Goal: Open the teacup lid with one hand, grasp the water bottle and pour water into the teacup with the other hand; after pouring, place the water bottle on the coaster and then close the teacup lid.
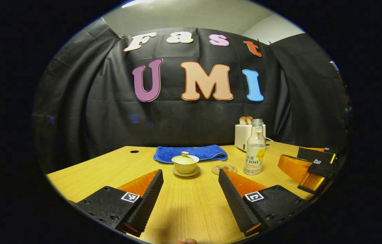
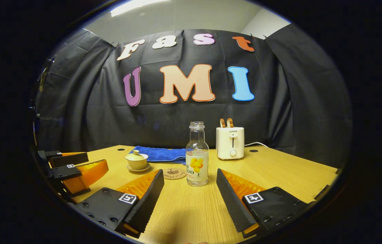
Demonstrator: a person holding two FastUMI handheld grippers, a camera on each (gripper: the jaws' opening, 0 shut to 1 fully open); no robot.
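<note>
A pale yellow lidded teacup [image 1: 184, 163] stands on its saucer on the wooden table, straight ahead of my open left gripper [image 1: 191, 177], which holds nothing. The lid rests on the cup. Right of the cup lies a round coaster [image 1: 224, 169], then an uncapped clear water bottle [image 1: 255, 147] standing upright. In the right gripper view the bottle [image 2: 197, 155] stands just beyond my open right gripper [image 2: 188, 176], with the coaster [image 2: 174, 173] to its left and the teacup [image 2: 137, 161] farther left. Each gripper shows at the edge of the other's view, also open: the right one [image 1: 309, 169] and the left one [image 2: 72, 169].
A folded blue towel [image 1: 191, 153] lies behind the teacup. A white toaster [image 2: 230, 142] with bread slices stands at the back, its cord trailing right. The table [image 1: 191, 203] has small round holes near its far edge.
</note>
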